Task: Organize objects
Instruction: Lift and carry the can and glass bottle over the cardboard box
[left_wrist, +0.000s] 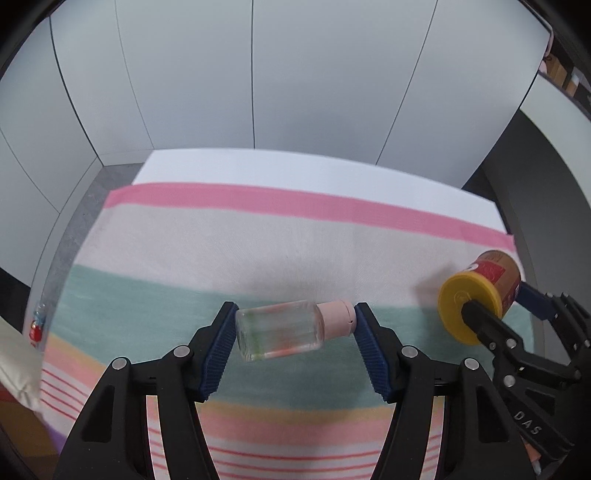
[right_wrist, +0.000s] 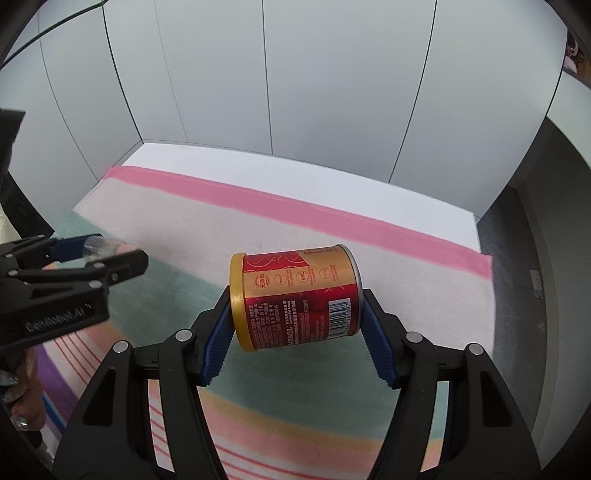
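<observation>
Nearest the left wrist camera, the left gripper (left_wrist: 295, 332) is clenched on a small clear bottle (left_wrist: 280, 334) with a pink cap (left_wrist: 338, 318). One blue pad presses its base and the other the cap end, so the bottle lies sideways between the fingers (left_wrist: 218, 354), above the striped cloth (left_wrist: 258, 243) on the bench. It looks light, stiff and smooth; end-on pressure may let it pivot or slip, and a hold across the body would probably be steadier.

To the right, the right gripper (right_wrist: 295, 332) grasps a red and gold can (right_wrist: 299, 299) the same way, one pad on the yellow lid (right_wrist: 236, 299) and the other on the metal bottom. The can appears rigid and likely heavier, with flat ends giving the ridged pads good purchase.

Farther off, the cloth's pink band runs across, then the bare white bench edge and the pale wall panels.
</observation>
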